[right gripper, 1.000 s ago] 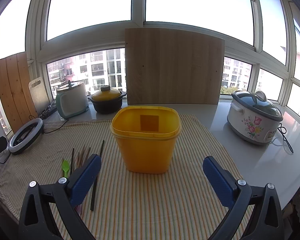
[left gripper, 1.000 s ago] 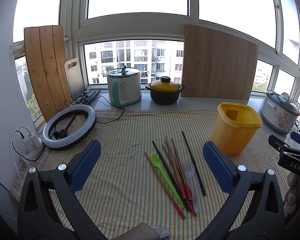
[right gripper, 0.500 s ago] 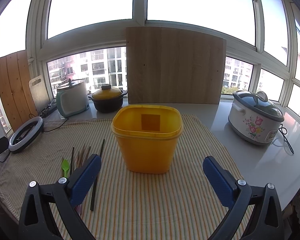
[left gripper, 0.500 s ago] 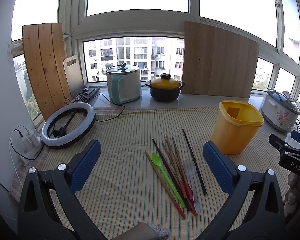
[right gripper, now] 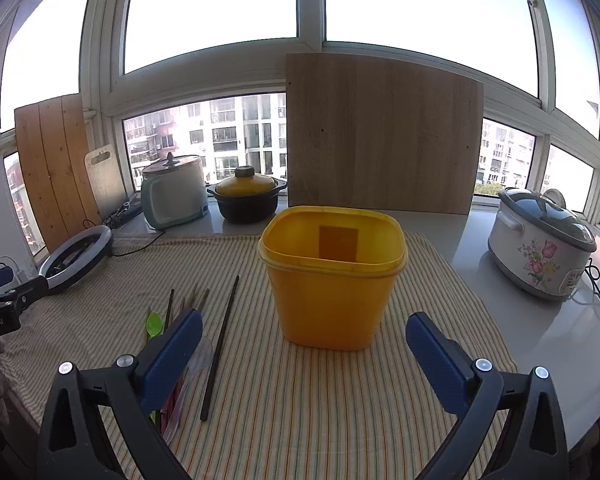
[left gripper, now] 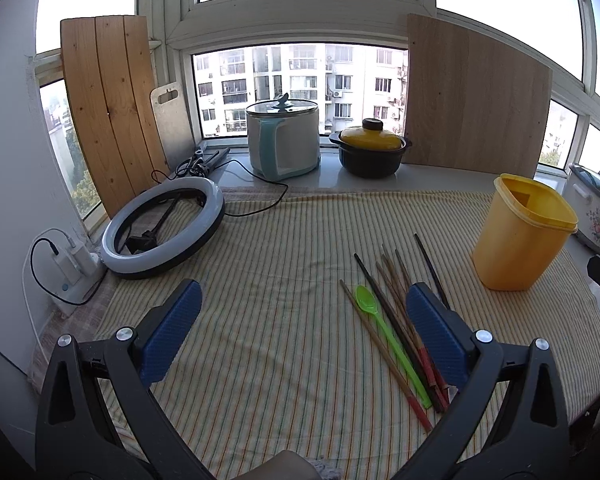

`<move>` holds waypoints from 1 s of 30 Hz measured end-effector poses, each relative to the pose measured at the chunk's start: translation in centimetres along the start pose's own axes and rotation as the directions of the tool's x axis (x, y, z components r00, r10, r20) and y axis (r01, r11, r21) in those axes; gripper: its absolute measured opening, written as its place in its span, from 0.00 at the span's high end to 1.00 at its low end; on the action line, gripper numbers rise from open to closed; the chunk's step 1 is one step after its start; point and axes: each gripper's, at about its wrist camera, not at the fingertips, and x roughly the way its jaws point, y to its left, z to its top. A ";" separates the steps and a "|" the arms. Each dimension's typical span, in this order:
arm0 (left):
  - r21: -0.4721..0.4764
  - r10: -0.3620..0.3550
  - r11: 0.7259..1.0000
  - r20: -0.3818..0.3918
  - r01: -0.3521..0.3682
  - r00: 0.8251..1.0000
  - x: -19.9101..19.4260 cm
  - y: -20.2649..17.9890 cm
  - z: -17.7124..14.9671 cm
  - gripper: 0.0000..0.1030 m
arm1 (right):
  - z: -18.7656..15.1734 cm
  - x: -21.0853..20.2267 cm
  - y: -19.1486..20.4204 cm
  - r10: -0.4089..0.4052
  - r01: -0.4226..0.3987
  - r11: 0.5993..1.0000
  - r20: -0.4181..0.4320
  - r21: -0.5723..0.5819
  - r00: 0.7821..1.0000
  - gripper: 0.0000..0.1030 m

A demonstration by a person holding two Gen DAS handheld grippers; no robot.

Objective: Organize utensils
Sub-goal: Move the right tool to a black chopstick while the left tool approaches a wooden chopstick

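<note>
Several chopsticks [left gripper: 396,292] and a green spoon [left gripper: 384,328] lie in a loose bundle on the striped cloth, partly behind my left gripper's right finger. A yellow tub [left gripper: 520,232] stands empty to their right. My left gripper [left gripper: 300,328] is open and empty, above the cloth left of the bundle. In the right wrist view the yellow tub [right gripper: 332,276] stands straight ahead of my open, empty right gripper [right gripper: 304,360]. The chopsticks [right gripper: 220,340] and green spoon [right gripper: 154,324] lie to its left, with a clear spoon [right gripper: 198,360] partly hidden behind the left finger.
A ring light [left gripper: 164,232] and a charger [left gripper: 74,268] sit at the left. A white-blue cooker [left gripper: 284,140], a yellow-lidded pot [left gripper: 370,152] and wooden boards [left gripper: 476,100] line the window sill. A flowered rice cooker [right gripper: 540,240] stands on the right.
My left gripper has swung left, so the utensils and yellow tub now sit further right in its view. My right gripper has held nearly still.
</note>
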 end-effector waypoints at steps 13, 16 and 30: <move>-0.075 -0.192 0.981 -0.208 0.180 0.959 5.6 -0.9 -2.9 0.31 | -1.5 4.9 4.2 0.099 -0.116 0.988 -0.164 -0.101 0.982 0.14; -0.111 -0.253 0.966 -0.259 0.232 0.932 7.2 -1.6 -3.2 0.45 | -1.9 6.8 4.9 0.138 -0.162 0.982 -0.224 -0.094 0.965 0.22; -0.213 -0.310 0.946 -0.386 0.243 0.869 12.8 -2.6 -4.7 0.75 | -4.1 14.2 6.7 0.200 -0.226 0.974 -0.433 -0.008 0.879 0.65</move>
